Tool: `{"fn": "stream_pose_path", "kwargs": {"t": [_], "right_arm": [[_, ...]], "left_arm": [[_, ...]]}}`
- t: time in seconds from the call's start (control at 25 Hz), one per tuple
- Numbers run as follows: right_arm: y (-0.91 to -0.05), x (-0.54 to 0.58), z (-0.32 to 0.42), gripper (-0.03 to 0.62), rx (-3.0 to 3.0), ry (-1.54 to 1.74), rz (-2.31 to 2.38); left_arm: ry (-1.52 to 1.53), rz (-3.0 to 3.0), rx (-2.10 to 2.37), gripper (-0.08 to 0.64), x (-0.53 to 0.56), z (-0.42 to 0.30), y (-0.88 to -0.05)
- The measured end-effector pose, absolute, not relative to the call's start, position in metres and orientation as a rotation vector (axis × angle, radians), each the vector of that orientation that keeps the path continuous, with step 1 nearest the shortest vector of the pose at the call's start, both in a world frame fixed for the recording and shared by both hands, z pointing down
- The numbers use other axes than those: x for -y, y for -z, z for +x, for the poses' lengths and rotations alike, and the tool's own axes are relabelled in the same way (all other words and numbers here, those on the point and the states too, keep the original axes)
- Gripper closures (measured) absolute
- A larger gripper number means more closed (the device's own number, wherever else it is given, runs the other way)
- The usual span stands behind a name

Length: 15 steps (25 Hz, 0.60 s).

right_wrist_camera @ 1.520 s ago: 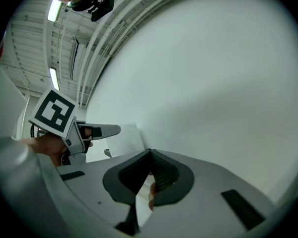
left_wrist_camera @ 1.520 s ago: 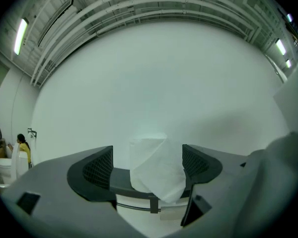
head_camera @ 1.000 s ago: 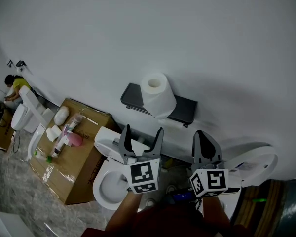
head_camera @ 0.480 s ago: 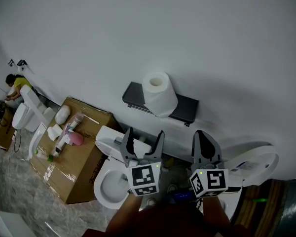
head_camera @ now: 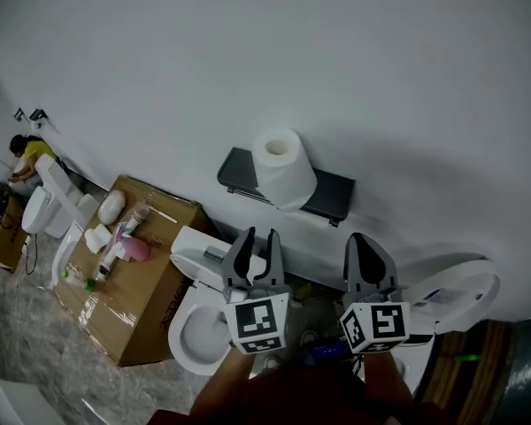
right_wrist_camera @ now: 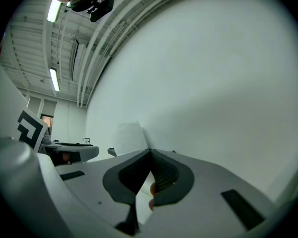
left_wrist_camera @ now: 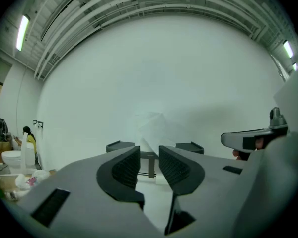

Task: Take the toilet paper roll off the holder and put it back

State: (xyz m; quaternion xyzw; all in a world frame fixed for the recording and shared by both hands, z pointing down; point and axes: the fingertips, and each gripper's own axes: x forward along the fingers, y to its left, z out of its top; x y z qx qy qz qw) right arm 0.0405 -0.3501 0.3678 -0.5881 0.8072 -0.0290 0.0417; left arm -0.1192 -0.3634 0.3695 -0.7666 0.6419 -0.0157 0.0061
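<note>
Fingers of our left gripper (head_camera: 257, 240) are closing. A narrow gap remains between them and nothing sits in it, so the pads press on no object. In the left gripper view we look through that gap straight at the wall fixture beyond the tips.

Our right gripper (head_camera: 365, 243) is clenched, its two fingers meeting at the tips with nothing held between them. It hangs just beside the left one, on its right, and both point up toward the white wall.

We see the toilet paper roll (head_camera: 283, 168) well beyond the left fingertips, above them and a little to their right, and up and to the left of the right fingertips. It stands on the holder (head_camera: 333, 198), a dark shelf fixed to the wall. Its hollow core faces the head camera, and neither gripper touches it. The shelf runs out past the roll on both sides, so its right end lies almost straight ahead of the right fingers.

Below and to the left of the left fingers is a white toilet (head_camera: 188, 308) with its bowl open. Further left of that stands a cardboard box (head_camera: 140, 301) with small items lying on top. Another white toilet seat (head_camera: 465, 292) shows to the right of the right fingers. Far off to the left of both grippers, a person (head_camera: 25, 154) in a yellow top is bent over.
</note>
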Motion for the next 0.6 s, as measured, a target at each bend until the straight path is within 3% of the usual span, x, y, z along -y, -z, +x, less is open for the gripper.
{"fn": "stream_pose_path", "kwargs": {"t": [0.12, 0.6], "right_arm": [[-0.369, 0.351, 0.039, 0.575, -2.476, 0.092, -1.792], [-0.364, 0.35, 0.027, 0.575, -2.523, 0.027, -1.777]], "left_arm": [[0.026, -2.423, -1.994, 0.539, 0.363, -0.118, -0.368], [0.014, -2.4, -1.983, 0.545, 0.362, -0.123, -0.363]]}}
